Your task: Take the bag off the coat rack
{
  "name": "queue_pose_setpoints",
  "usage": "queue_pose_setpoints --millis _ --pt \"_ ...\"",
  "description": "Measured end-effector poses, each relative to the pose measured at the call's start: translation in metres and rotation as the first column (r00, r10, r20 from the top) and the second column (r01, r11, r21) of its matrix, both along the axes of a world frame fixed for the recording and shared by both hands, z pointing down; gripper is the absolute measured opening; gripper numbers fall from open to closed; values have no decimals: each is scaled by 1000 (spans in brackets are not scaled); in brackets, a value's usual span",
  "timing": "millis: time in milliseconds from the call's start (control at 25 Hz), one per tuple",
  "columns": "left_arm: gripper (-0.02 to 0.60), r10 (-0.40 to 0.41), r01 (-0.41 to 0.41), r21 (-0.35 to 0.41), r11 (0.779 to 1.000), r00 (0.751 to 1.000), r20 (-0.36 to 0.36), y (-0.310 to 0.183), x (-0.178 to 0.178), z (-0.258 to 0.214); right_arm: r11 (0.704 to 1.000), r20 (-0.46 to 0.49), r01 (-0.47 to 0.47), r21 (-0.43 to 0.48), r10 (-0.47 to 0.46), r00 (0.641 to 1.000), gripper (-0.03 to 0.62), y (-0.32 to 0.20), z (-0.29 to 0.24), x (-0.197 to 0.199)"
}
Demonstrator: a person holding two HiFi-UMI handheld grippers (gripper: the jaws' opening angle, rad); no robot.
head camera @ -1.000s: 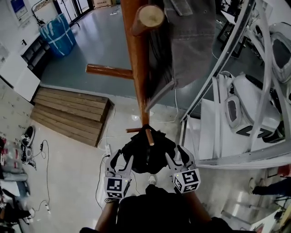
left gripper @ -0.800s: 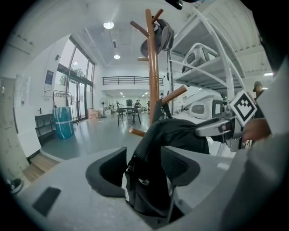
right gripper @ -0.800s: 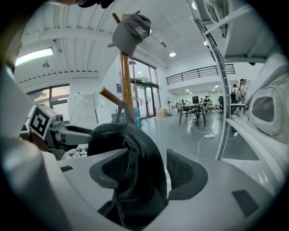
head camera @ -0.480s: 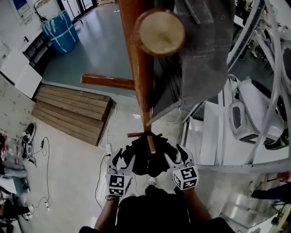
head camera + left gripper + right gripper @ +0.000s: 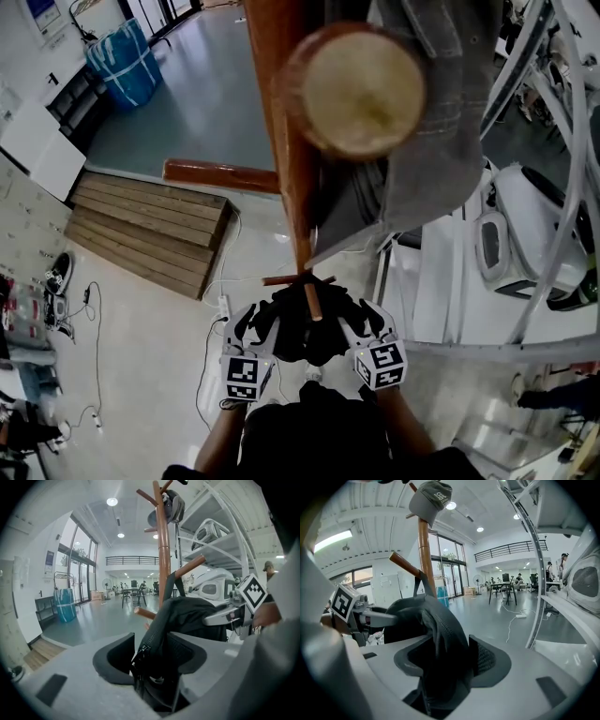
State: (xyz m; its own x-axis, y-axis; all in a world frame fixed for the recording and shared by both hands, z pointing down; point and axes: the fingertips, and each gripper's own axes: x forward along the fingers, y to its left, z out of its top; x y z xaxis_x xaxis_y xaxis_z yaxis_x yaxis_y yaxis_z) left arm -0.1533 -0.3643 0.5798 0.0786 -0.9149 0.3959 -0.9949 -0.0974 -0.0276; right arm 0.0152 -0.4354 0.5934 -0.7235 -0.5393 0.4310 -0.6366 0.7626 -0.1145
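Down low at the near side of the rack [image 5: 289, 178], the bag [image 5: 292, 345] hangs black and slumped from a low peg [image 5: 312, 302], its strap looped up over that peg, and there's a gripper on either flank. The left gripper [image 5: 152, 656] has its jaws spread wide with the bag's zipped edge standing between them. The inner pads show bare, so nothing is squeezed, though those jaws have just drawn in a touch. Over on the right, the right gripper [image 5: 452, 660] is released too: its jaws have just been opening, and a fold of the bag sits between them without being pinched. From the head view both marker cubes sit near the person, level with each other, with the bag snug between the two grippers. Higher up, an upper peg [image 5: 356, 89] pokes straight at the camera, big and blurred, with a grey garment [image 5: 436, 141] draped to its right. The right gripper view catches a grey cap [image 5: 432, 498] perched at the top of the rack. Far left there's a blue bin [image 5: 117, 66], nearer a wooden platform [image 5: 141, 230] on the floor, and white shelving [image 5: 525, 342] runs along the right.
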Motion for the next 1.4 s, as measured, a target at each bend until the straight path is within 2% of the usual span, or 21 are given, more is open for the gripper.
queue_pose_setpoints --millis 120,360,520,680,1400 --pt "192 16 -16 2 1000 1000 9 -1 3 1 1000 -1 0 3 0 1000 220 1 1 0" --pt "127 54 -54 5 999 998 21 1 11 1 1000 -23 0 23 0 1000 152 2 1 1" --pt "106 69 -69 21 997 998 3 5 13 -2 1000 -31 0 30 1 1000 109 7 -1 1" --pt "95 80 -79 23 997 997 -14 9 15 -6 999 -31 -2 32 3 1000 91 11 -5 1" --pt "80 126 -126 79 989 992 -4 30 25 -32 997 -8 -29 69 29 1000 75 35 -31 7"
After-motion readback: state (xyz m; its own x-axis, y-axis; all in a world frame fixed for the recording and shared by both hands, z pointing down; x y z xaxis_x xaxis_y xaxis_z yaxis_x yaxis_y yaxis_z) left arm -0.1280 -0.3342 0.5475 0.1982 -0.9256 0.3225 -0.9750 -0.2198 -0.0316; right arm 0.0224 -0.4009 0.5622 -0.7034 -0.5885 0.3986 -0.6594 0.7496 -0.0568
